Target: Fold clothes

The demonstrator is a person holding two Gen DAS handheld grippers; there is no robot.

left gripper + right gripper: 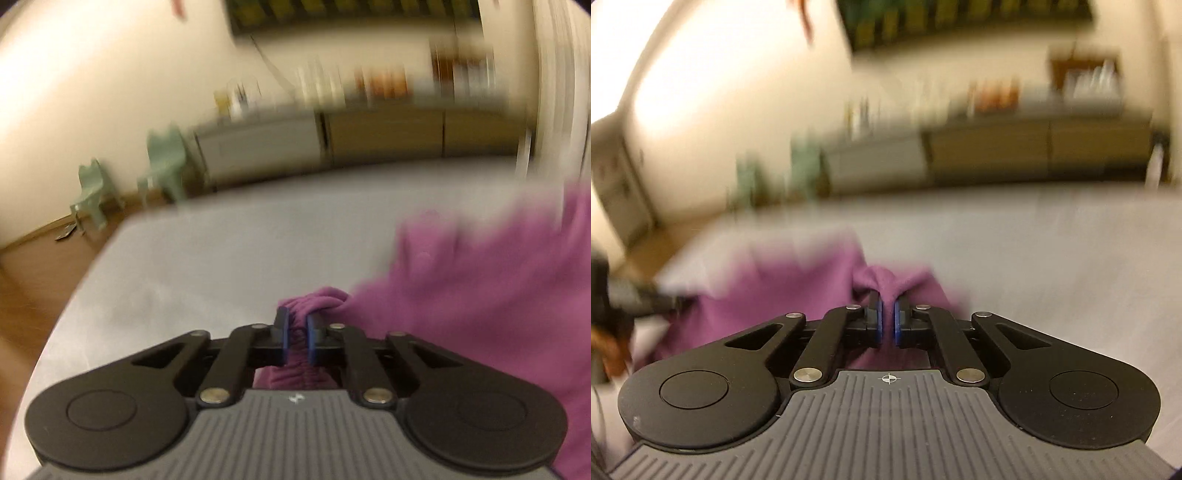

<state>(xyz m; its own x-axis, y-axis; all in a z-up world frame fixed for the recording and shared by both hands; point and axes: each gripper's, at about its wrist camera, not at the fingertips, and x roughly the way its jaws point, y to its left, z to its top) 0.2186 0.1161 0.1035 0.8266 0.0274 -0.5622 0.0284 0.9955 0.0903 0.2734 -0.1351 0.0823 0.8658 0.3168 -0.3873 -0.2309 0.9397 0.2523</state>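
We see the purple garment (pixel 480 295) bunched on the grey table (pixel 221 258), filling the 3 to 5 o'clock part of the left wrist view and the 8 to 10 o'clock part of the right wrist view (pixel 783 295). The left gripper (pixel 296 334) is clamped narrow on a gathered, ribbed edge of it, cloth showing between the blue pads (pixel 283 332). The right gripper (pixel 887 321) pinches a raised fold of it, which peaks just past the tips. Both views are motion-blurred. At 9 o'clock in the left view stand two green chairs (pixel 162 162) on the wood floor (pixel 37 288); at 12 o'clock, cabinets (pixel 384 136) along the wall.
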